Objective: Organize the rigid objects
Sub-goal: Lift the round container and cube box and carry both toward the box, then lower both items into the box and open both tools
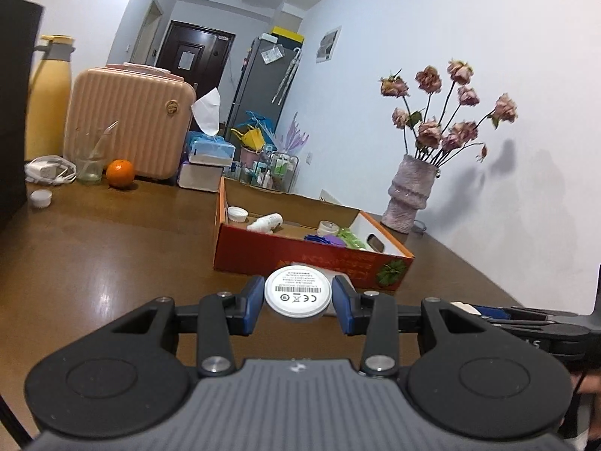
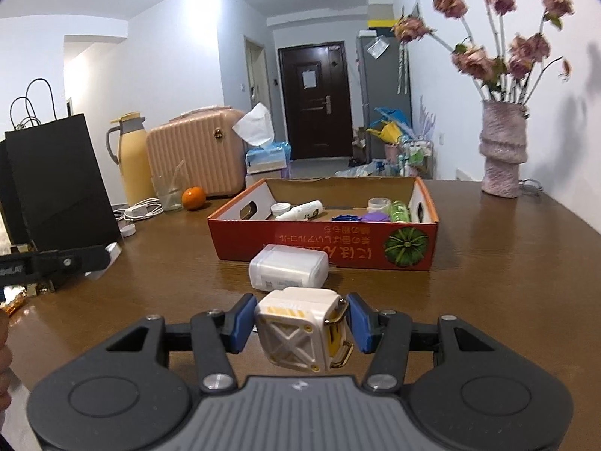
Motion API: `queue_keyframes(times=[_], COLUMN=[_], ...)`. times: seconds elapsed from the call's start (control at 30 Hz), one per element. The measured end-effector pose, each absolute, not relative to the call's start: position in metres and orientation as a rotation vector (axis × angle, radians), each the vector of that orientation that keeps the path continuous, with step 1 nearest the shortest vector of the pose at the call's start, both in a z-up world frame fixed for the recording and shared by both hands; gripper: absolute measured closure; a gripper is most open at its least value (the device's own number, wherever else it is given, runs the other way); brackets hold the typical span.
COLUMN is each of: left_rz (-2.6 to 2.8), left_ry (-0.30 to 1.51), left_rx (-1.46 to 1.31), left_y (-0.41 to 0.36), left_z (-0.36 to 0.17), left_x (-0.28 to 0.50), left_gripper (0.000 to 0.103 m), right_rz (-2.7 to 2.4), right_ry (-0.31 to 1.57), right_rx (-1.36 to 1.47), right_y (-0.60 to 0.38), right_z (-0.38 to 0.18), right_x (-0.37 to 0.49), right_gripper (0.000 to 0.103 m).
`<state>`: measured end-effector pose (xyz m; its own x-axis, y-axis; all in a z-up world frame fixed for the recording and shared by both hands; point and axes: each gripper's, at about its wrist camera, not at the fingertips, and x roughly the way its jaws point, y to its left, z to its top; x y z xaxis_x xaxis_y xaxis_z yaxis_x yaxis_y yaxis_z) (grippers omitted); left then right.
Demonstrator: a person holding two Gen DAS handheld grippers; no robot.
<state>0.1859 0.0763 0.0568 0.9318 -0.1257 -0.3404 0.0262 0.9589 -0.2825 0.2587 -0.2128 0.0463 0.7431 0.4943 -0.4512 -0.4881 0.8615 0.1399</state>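
Observation:
My left gripper (image 1: 297, 297) is shut on a white round disc (image 1: 297, 291) with a printed label, held above the brown table just before the orange cardboard box (image 1: 300, 253). My right gripper (image 2: 300, 321) is shut on a white and yellow cube-shaped case (image 2: 304, 332) with a gold clasp. A white rectangular container (image 2: 288, 267) lies on the table between my right gripper and the box (image 2: 323, 244). The box holds a white bottle (image 2: 300, 210), a white cap (image 2: 281, 208), a tape roll (image 2: 379, 203), a green bottle (image 2: 399, 211) and blue and purple pieces (image 2: 360, 218).
A pink mini suitcase (image 2: 195, 150), yellow thermos (image 2: 129, 154), glass (image 2: 167, 191), orange (image 2: 194, 197), white charger cable (image 2: 141, 210) and black paper bag (image 2: 56, 184) stand at the left. A tissue box (image 2: 266, 156) sits behind. A vase of dried roses (image 2: 503, 150) stands at right.

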Motion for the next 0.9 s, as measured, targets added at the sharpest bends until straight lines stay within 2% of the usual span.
queue_keyframes(times=[0.23,0.47,0.7,0.9], left_rz=[-0.09,-0.115,-0.141,-0.16], left_ry=[0.363,0.474,0.555,0.577], left_rx=[-0.165,-0.032,-0.001,0.016], left_y=[0.089,0.094,0.103,0.104], left_z=[0.073,0.062,0.036,0.021], left_x=[0.291,0.415,0.474,0.486], left_gripper=[0.063,0.063,0.063,0.062], right_rz=[0.596,0.662,0.684,0.783], right_ry=[0.471,0.465,0.656,0.763], right_rx=[-0.019,-0.115,-0.036,-0.089], right_y=[-0.195,-0.16,-0.138,-0.087], right_z=[0.065,0.094,0.061,0.033], right_x=[0.336,0.458,0.572,0.603], right_gripper=[0.051,0.051,0.051,0.051])
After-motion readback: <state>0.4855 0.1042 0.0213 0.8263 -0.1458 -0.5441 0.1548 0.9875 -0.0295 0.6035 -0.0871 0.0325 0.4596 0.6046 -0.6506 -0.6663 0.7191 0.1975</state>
